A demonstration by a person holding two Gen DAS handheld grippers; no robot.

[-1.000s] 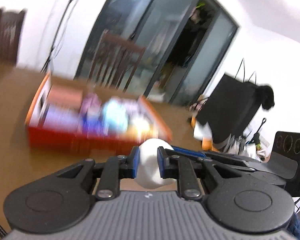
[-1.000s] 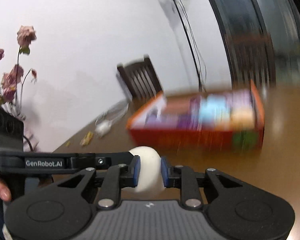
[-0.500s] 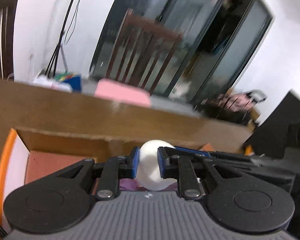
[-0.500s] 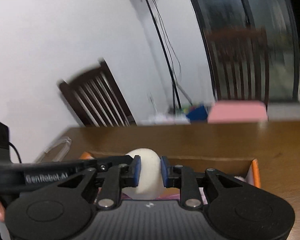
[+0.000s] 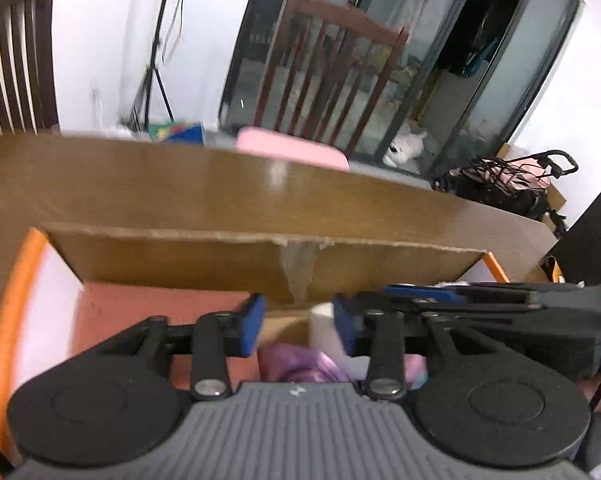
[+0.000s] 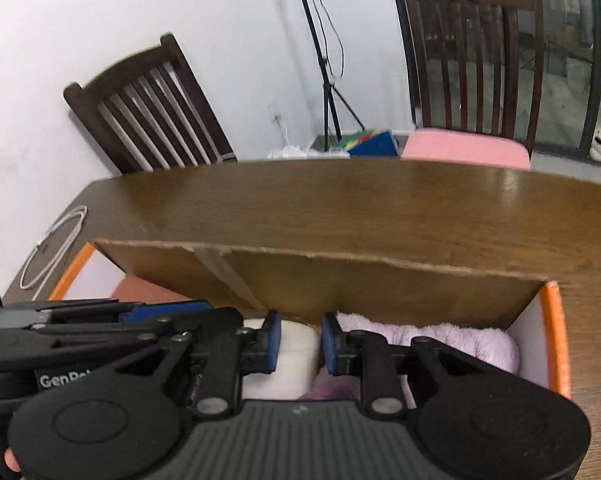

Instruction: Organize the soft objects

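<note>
Inside the orange box [image 6: 556,344], at its far cardboard wall, the white foam ball [image 6: 284,360] now sits low among the soft things, just beside a lilac plush cloth [image 6: 440,340]. A second ago both grippers pinched it well short of the box; half a second ago they held it over the rim, squeezed.

Left gripper [image 5: 298,330]: jaws opening, gap plainly wider than the ball [image 5: 324,332], which lies against the right-hand pad with the other pad well clear. No grip.

Right gripper [image 6: 298,342]: jaws also opening, but less far; the ball is between the pads, and whether they touch its sides cannot be told for sure. Looks released or nearly so.

Below the left gripper a purple cloth [image 5: 300,364] shows under the ball.

Judgement: release in progress; this item is placed. Next step calls for both grippers to back out upward without dragging the ball. Table [image 6: 380,208] beyond the box carries only a white cable [image 6: 56,240].
</note>
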